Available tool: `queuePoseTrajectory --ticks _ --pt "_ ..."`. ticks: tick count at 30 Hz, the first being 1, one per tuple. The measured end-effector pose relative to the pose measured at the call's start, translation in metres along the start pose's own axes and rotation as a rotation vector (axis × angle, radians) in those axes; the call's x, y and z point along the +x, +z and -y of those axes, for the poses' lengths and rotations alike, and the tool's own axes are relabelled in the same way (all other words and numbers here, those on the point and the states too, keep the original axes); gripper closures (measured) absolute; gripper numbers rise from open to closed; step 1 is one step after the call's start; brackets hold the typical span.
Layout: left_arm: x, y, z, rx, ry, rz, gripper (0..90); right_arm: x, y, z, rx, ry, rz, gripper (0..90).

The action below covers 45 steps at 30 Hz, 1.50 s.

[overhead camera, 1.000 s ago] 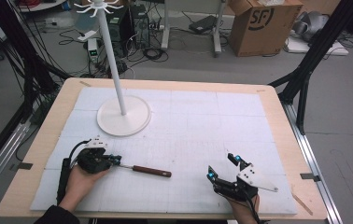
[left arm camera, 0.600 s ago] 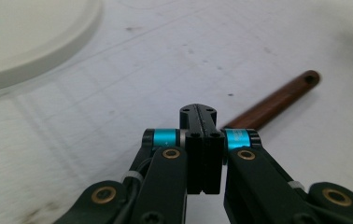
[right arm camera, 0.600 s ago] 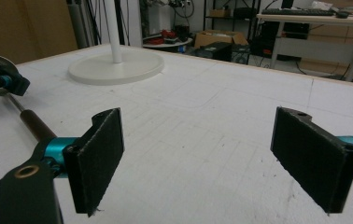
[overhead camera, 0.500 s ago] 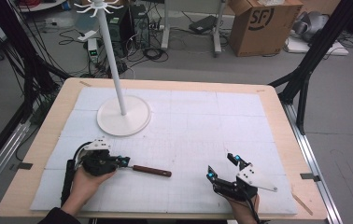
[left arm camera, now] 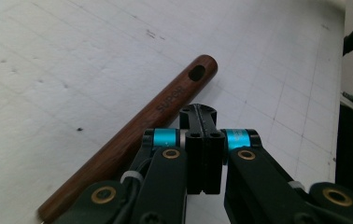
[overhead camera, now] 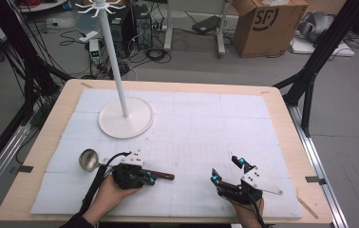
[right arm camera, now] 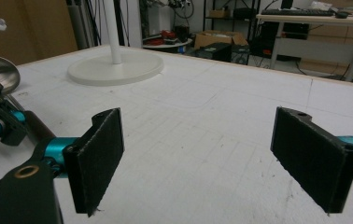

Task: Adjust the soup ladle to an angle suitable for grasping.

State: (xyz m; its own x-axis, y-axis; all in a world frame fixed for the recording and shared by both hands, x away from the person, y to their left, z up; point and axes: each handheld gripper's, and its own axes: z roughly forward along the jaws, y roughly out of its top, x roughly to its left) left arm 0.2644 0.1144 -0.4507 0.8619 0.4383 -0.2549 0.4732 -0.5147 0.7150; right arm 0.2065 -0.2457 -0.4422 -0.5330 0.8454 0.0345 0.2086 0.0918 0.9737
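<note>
A wooden desk [overhead camera: 40, 156] carries a white gridded mat [overhead camera: 201, 137] that covers nearly all of its top, leaving a bare wood border. It stands in a workshop with a grey floor, where cables and a power strip [overhead camera: 93, 45] lie behind the desk, a cardboard box [overhead camera: 268, 23] sits to the far right, and black frame legs rise at both sides. On the far left part of the mat a white stand [overhead camera: 123, 116] with a round base and a tall thin pole bears small hooks at its top. Near the front edge lies a ladle [overhead camera: 89, 160], its metal bowl to the left and its dark wooden handle [left arm camera: 165, 107] pointing right, flat on the mat. The left hand-held gripper [overhead camera: 150, 179] sits over the middle of the ladle; in the left gripper view its jaws are closed together with nothing between them, just beside the handle, near the end with the hanging hole. The right hand-held gripper [overhead camera: 225, 170] rests well apart at the front right, its jaws wide open and empty over bare mat. Nothing stands between the ladle and the stand.
</note>
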Motion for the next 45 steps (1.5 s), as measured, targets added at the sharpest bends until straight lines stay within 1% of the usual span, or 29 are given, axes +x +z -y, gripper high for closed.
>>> queuePoseTrajectory --ticks 2,5,6,7,8,13,16,19,21,23,24,25,26,27,28,29,36,38,39,40,41,42,44,45 --pt "-0.001 0.004 -0.001 0.011 0.005 0.005 90.0 0.0 0.0 0.0 -0.002 -0.001 -0.001 16.2" --pt "0.001 0.009 -0.003 0.028 0.012 -0.004 90.0 0.0 0.0 0.0 -0.005 0.003 0.0 16.2" --pt "0.002 0.01 -0.004 0.025 0.009 0.003 90.0 -0.001 0.0 0.0 -0.007 0.001 0.0 16.2" --pt "0.002 0.011 -0.004 0.02 0.002 -0.001 90.0 -0.001 -0.001 0.0 -0.006 0.002 0.001 16.2" --pt "0.002 0.011 -0.006 0.019 0.009 -0.009 90.0 -0.001 -0.001 0.0 -0.006 0.004 0.002 16.2" --pt "0.005 0.016 -0.013 0.006 -0.001 -0.025 90.0 -0.001 -0.001 -0.001 -0.007 0.006 0.002 16.2" --pt "0.005 0.022 -0.018 0.0 -0.006 -0.017 90.0 0.0 -0.001 -0.001 -0.009 0.009 0.002 16.2" --pt "0.001 0.026 -0.023 0.024 0.02 -0.014 90.0 -0.001 -0.002 -0.001 -0.011 0.006 0.002 16.2" --pt "-0.001 0.029 -0.025 0.033 0.028 -0.008 89.9 -0.001 -0.002 -0.001 -0.013 0.011 0.005 16.2" --pt "-0.002 0.031 -0.027 0.035 0.027 -0.007 90.0 -0.002 -0.002 -0.001 -0.015 0.006 0.004 16.2" --pt "-0.002 0.033 -0.028 0.03 0.019 -0.008 89.9 -0.002 -0.002 -0.001 -0.014 0.007 0.002 16.2" --pt "-0.002 0.033 -0.028 0.033 0.024 -0.005 90.0 -0.002 -0.003 -0.001 -0.017 0.011 0.001 16.2" --pt "-0.003 0.034 -0.029 0.033 0.024 -0.009 90.0 -0.002 -0.003 -0.001 -0.017 0.01 0.001 16.2" --pt "-0.004 0.035 -0.029 0.032 0.02 -0.003 90.0 -0.002 -0.003 -0.002 -0.018 0.011 0.002 16.2" --pt "-0.005 0.035 -0.029 0.039 0.031 0.003 90.0 -0.002 -0.003 -0.002 -0.017 0.01 0.002 16.2" --pt "-0.006 0.035 -0.029 0.043 0.033 0.005 90.0 -0.002 -0.003 -0.002 -0.018 0.01 0.002 16.2" --pt "-0.007 0.034 -0.028 0.05 0.039 0.012 89.9 -0.002 -0.003 -0.002 -0.018 0.01 0.003 16.2" --pt "-0.008 0.036 -0.027 0.065 0.035 0.031 90.0 -0.002 -0.003 -0.002 -0.017 0.011 0.003 16.2" --pt "-0.009 0.037 -0.027 0.078 0.053 0.027 89.9 -0.002 -0.002 -0.001 -0.018 0.009 0.004 16.2" --pt "-0.01 0.038 -0.026 0.074 0.053 0.024 90.0 -0.002 -0.003 -0.002 -0.017 0.008 0.003 16.2" --pt "-0.009 0.038 -0.026 0.077 0.043 0.025 90.0 -0.001 -0.003 -0.002 -0.018 0.008 0.004 16.2" --pt "-0.009 0.038 -0.026 0.068 0.034 0.028 90.0 -0.002 -0.003 -0.002 -0.017 0.008 0.003 16.2" --pt "-0.006 0.039 -0.027 0.065 0.03 0.021 89.9 -0.002 -0.003 -0.002 -0.017 0.007 0.004 16.2" --pt "-0.005 0.04 -0.027 0.055 0.02 0.019 90.0 -0.001 -0.003 -0.002 -0.018 0.008 0.004 16.2"
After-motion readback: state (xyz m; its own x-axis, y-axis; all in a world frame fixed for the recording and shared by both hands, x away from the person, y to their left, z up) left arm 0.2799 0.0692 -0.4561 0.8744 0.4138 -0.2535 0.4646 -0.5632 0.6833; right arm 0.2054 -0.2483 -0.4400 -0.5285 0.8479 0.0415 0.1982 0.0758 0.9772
